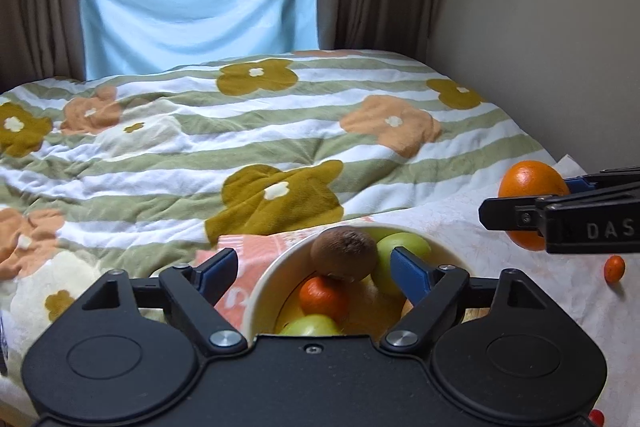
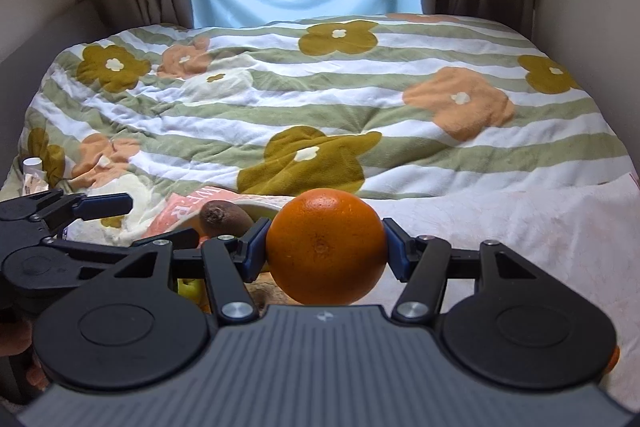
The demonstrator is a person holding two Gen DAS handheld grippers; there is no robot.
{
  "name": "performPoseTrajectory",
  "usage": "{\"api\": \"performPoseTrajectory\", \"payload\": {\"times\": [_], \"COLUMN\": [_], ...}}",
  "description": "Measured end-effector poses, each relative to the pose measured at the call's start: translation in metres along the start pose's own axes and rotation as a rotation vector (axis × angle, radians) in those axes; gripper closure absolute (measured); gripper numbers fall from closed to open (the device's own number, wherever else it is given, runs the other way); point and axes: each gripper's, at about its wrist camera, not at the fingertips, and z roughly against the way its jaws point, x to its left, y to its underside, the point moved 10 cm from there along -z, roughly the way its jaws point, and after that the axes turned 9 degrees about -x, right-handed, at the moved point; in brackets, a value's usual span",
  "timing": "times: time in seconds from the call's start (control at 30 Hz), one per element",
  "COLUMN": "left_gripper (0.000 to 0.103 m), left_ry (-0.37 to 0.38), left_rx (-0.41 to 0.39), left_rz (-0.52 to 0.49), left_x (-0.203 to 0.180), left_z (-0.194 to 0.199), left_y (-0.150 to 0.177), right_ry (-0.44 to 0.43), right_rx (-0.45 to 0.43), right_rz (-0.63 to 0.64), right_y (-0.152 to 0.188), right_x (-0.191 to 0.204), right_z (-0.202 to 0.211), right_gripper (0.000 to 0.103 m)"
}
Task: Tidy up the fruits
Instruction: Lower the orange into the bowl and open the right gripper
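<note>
A cream bowl (image 1: 272,279) sits on the bed and holds a brown kiwi (image 1: 344,253), green apples (image 1: 404,251) and a small orange mandarin (image 1: 322,297). My left gripper (image 1: 316,271) is open and empty, its fingers straddling the bowl's near rim. My right gripper (image 2: 326,247) is shut on a large orange (image 2: 326,247) and holds it above the white cloth, right of the bowl. The orange also shows in the left wrist view (image 1: 530,187), with the right gripper's fingers (image 1: 520,215) around it. The kiwi (image 2: 224,219) shows in the right wrist view.
A striped flower-patterned quilt (image 1: 240,131) covers the bed. A white cloth (image 1: 460,227) lies under the fruit. A small orange fruit (image 1: 614,268) lies on the cloth at right. A pink printed bag (image 1: 260,255) lies left of the bowl. A wall (image 1: 540,27) stands at right.
</note>
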Motion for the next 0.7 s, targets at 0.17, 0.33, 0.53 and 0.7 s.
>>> {"api": "performPoseTrajectory", "payload": {"times": [0.17, 0.33, 0.53, 0.7], "left_gripper": [0.014, 0.014, 0.012, 0.012], "left_ry": [-0.053, -0.109, -0.143, -0.166], "left_rx": [-0.003, -0.010, -0.008, -0.016], "left_rz": [0.041, 0.086, 0.119, 0.128], "left_x": [0.023, 0.043, 0.056, 0.061], "left_z": [0.030, 0.054, 0.073, 0.081], "left_y": [0.012, 0.022, 0.034, 0.040], "right_ry": [-0.051, -0.116, -0.181, -0.214], "right_rx": [-0.001, 0.001, 0.027, 0.045], "right_rz": [0.033, 0.069, 0.137, 0.185], "right_y": [-0.001, 0.004, 0.019, 0.036], "right_x": [0.025, 0.053, 0.082, 0.097], "right_z": [-0.004, -0.010, -0.020, -0.030], "right_gripper": [0.029, 0.029, 0.029, 0.029]}}
